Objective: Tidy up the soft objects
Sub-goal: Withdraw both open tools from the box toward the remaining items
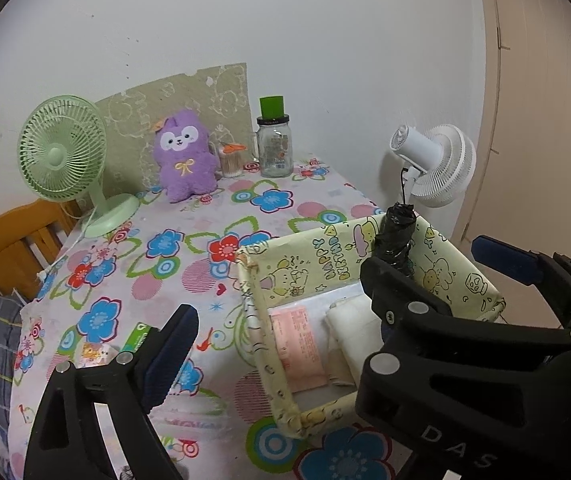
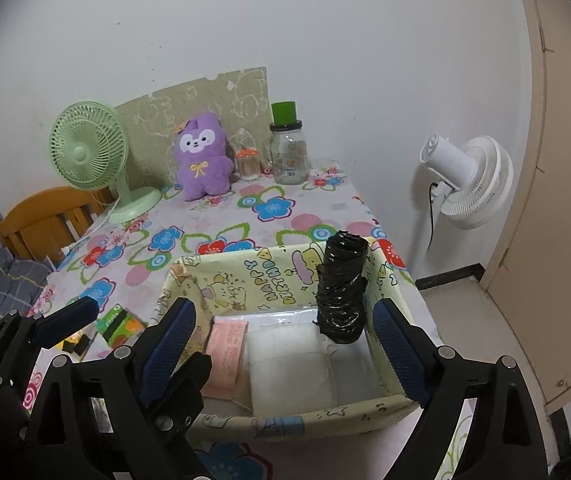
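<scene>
A yellow cartoon-print box (image 2: 269, 284) (image 1: 325, 248) stands on the flowered table near its right front. In it lie a pink packet (image 2: 227, 354) (image 1: 301, 348), white soft packs (image 2: 289, 372) (image 1: 349, 336) and a black plastic roll (image 2: 343, 292) (image 1: 395, 234) leaning upright at its right side. My right gripper (image 2: 285, 344) is open and empty over the box's front. My left gripper (image 1: 337, 304) is open and empty; its left finger (image 1: 173, 352) is over the table left of the box. A purple plush (image 1: 185, 156) (image 2: 203, 156) sits at the back.
A green fan (image 1: 65, 160) stands at the back left, a glass jar with green lid (image 1: 273, 140) and a cotton-swab jar (image 1: 231, 160) at the back. A green and orange packet (image 2: 119, 324) lies left of the box. A white fan (image 2: 465, 180) stands right of the table.
</scene>
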{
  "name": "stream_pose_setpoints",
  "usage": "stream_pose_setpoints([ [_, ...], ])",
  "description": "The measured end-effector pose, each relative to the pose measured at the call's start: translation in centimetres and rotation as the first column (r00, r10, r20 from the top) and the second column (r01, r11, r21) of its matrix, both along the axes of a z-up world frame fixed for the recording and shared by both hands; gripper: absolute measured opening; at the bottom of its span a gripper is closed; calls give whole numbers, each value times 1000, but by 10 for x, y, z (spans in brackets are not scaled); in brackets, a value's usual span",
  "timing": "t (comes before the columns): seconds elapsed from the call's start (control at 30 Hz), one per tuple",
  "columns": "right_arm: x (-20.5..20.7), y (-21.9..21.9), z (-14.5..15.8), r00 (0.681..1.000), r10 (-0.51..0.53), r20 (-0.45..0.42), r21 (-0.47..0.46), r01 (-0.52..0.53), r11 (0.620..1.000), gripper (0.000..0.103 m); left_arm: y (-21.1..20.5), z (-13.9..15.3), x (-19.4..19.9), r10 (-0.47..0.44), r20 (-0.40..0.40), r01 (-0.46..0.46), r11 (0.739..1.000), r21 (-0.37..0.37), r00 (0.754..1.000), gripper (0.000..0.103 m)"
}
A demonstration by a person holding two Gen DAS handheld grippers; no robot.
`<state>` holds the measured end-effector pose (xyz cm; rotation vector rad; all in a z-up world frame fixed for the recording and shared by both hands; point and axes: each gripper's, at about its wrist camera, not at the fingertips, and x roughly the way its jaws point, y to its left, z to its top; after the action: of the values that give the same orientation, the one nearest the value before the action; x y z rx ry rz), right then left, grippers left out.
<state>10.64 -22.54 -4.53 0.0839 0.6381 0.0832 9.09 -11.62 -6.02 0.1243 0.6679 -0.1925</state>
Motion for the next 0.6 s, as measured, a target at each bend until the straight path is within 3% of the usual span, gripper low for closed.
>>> stream_pose_setpoints([
  [0.6,-33,34,24,996,-15,88,-19,16,1000,100,37,19,-30,10,51,-9,1000,-20,999,103],
])
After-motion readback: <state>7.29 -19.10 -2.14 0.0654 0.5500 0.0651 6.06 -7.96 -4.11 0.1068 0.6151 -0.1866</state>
